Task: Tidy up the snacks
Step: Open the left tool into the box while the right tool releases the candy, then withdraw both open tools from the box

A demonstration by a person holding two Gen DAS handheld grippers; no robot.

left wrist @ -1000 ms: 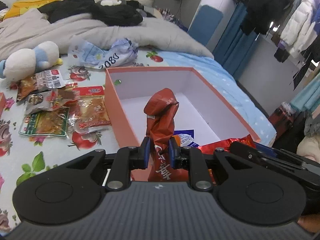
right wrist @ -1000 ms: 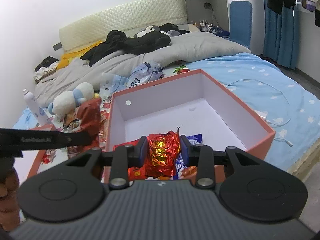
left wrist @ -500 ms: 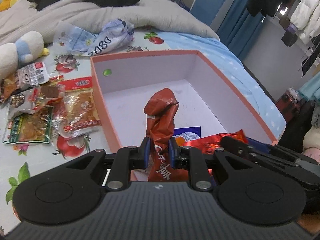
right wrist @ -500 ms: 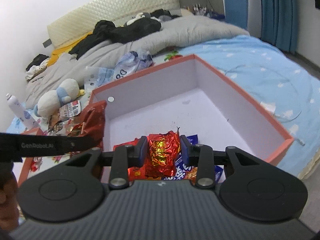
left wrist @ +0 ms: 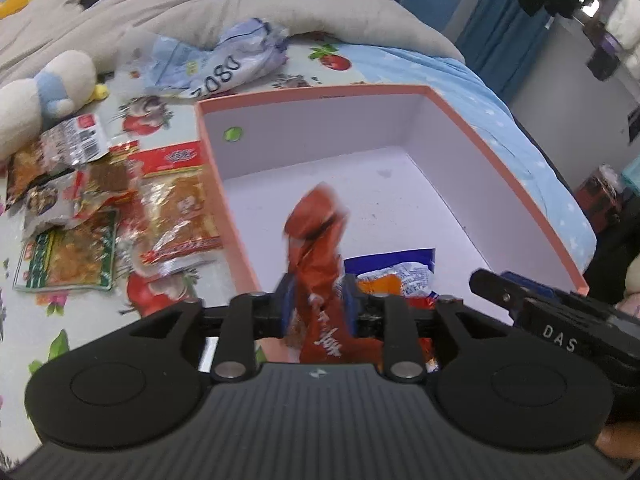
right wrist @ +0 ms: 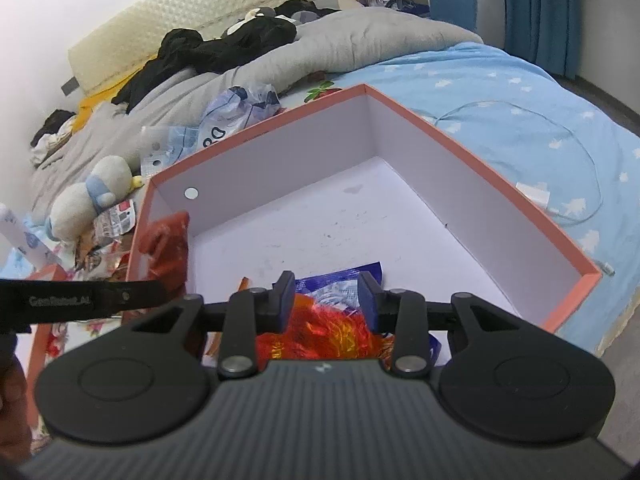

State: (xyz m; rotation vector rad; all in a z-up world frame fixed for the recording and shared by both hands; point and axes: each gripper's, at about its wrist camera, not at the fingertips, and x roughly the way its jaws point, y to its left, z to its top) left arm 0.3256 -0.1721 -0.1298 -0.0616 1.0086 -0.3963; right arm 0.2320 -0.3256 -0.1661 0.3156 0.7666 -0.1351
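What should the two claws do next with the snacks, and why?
Probably finish opening and lift away. Both claws are opening over the box: the left claw has the red bag between its fingers, the right claw a shiny red packet.

Bed point(right wrist: 500, 92), padded headboard point(right wrist: 200, 12), blue curtains point(right wrist: 540, 8)

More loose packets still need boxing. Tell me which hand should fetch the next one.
Left, probably. The loose packets lie outside the box, on the left gripper side; the right gripper sits over the box's opposite half.

A plush toy point(left wrist: 48, 88) lies beside the grey duvet point(right wrist: 352, 44), black clothes point(right wrist: 224, 46) heaped on top.
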